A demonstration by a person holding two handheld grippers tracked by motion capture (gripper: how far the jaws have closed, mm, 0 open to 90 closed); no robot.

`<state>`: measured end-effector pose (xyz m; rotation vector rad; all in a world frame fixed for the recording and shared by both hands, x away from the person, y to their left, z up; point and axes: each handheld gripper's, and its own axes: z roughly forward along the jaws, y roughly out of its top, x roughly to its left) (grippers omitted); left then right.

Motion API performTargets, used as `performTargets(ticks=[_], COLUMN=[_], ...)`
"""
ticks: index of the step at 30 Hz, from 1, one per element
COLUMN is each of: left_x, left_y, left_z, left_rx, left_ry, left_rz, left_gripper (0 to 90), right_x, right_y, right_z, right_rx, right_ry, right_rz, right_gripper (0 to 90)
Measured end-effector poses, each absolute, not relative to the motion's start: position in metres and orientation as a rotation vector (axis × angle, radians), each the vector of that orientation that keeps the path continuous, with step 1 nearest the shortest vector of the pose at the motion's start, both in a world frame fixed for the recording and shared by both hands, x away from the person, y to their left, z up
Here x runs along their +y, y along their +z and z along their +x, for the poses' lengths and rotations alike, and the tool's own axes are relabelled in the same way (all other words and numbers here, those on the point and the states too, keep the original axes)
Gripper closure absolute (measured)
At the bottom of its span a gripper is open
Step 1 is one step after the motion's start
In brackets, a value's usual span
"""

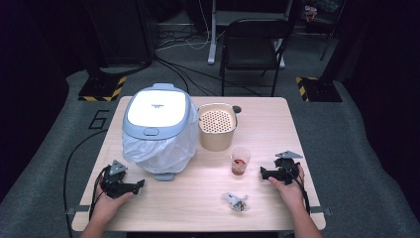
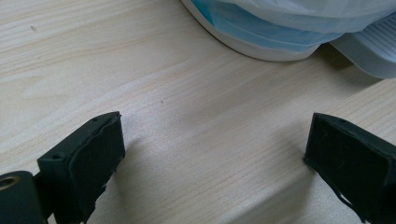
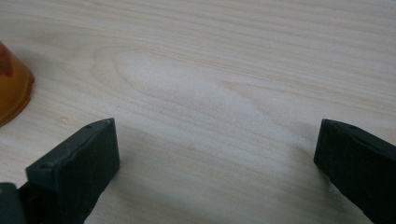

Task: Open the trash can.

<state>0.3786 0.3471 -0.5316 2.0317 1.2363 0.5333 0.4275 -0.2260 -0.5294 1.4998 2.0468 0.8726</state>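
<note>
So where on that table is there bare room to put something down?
Bare wood lies right of the beige pot up to the table edge, and in front between the left gripper and the crumpled wrapper. It's crowded around the bin and plastic cup.

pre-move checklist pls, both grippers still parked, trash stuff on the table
1. Left gripper jaws apart, nothing between: ok.
2. Right gripper jaws apart, nothing between: ok.
3. Bin lid closed, liner bag hanging outside: not ok if trash goes in next.
4. Plastic cup upright, reddish residue inside, near right gripper: ok.
5. Crumpled wrapper loose on table, unobstructed: ok.
6. Beige strainer pot beside bin; whether it is touching: cannot tell.
</note>
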Motion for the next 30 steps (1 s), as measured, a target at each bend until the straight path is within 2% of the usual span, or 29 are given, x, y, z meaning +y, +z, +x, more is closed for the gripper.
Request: performTargets(ticks=[15,19,20,22,24,25,30], left_x=[0.347,0.347,0.347,0.349,0.349,0.346,0.339], left_y=[-0.531,-0.531,-0.53,-0.527,-0.525,-0.522,-0.509], left_z=[0.375,0.371,0.37,0.368,0.367,0.364,0.354], left_rx=[1.284,1.301,1.312,1.298,1.28,1.269,1.191], left_ry=[0.553,0.566,0.553,0.51,0.498,0.474,0.41], left_rz=[2.014,1.983,1.979,1.974,1.98,1.977,1.918], left_gripper=[5.5,9.9,15.3,19.3,31.0,33.1,34.8], right_x=[-0.225,-0.225,-0.223,-0.222,-0.222,-0.223,-0.223], right_y=[-0.529,-0.529,-0.529,-0.528,-0.528,-0.528,-0.528], right_z=[0.426,0.424,0.424,0.424,0.423,0.422,0.418], right_rx=[2.07,2.071,2.065,2.067,2.065,2.069,2.067], right_ry=[0.883,0.885,0.904,0.905,0.909,0.908,0.905], right_rz=[1.477,1.461,1.463,1.457,1.456,1.442,1.437], right_gripper=[0.0,3.0,5.3,6.6,8.5,9.4,12.3])
